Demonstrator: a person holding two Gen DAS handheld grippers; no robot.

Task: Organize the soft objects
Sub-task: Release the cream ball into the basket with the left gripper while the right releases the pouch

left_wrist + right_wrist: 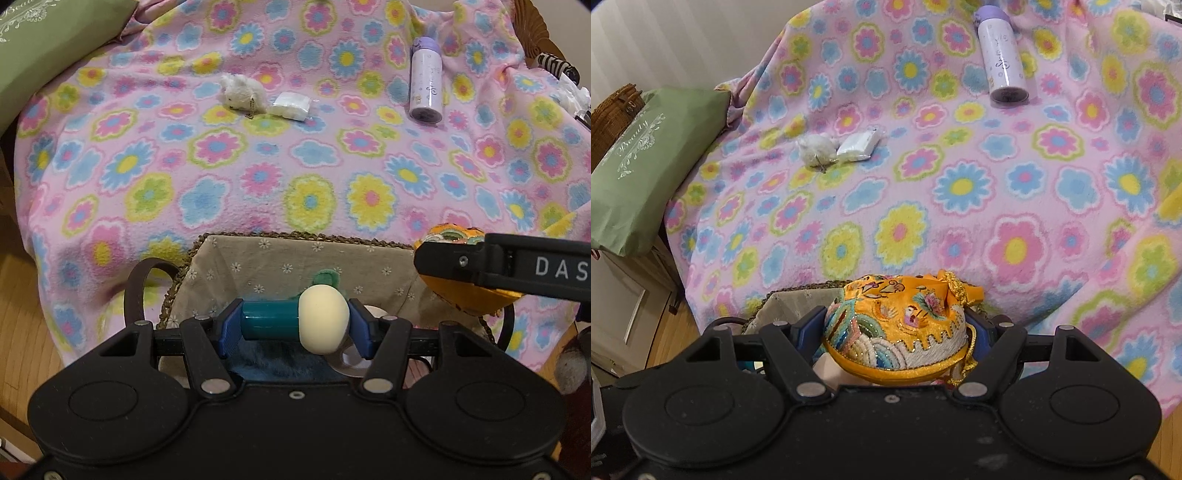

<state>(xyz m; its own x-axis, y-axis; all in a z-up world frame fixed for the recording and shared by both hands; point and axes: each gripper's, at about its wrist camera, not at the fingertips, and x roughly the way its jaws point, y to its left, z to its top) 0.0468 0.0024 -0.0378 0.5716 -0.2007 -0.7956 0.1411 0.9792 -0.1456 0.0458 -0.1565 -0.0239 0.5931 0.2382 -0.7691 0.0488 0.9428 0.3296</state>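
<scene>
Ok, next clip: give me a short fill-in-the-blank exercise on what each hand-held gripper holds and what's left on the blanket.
1. The left hand-held gripper is shut on a teal and ____ toy above the lined basket.
2. The right hand-held gripper holds an embroidered ____ pouch.
3. On the floral blanket, a white plush lies beside a white ____.
4. The lilac bottle lies on its ____.

Missing words: cream; orange; packet; side

Brightness: even, soft indoor light in both views; colours of the floral blanket (pixel 258 155) read clearly.
Shadows: faint; a soft one under the lilac bottle (pixel 1001 55).
Glare: small highlights on that bottle only.
Distortion: strong fisheye bending; dark vignette in the corners.
Focus: centre sharp; the green cushion (pixel 646 162) and the frame edges slightly soft.
</scene>
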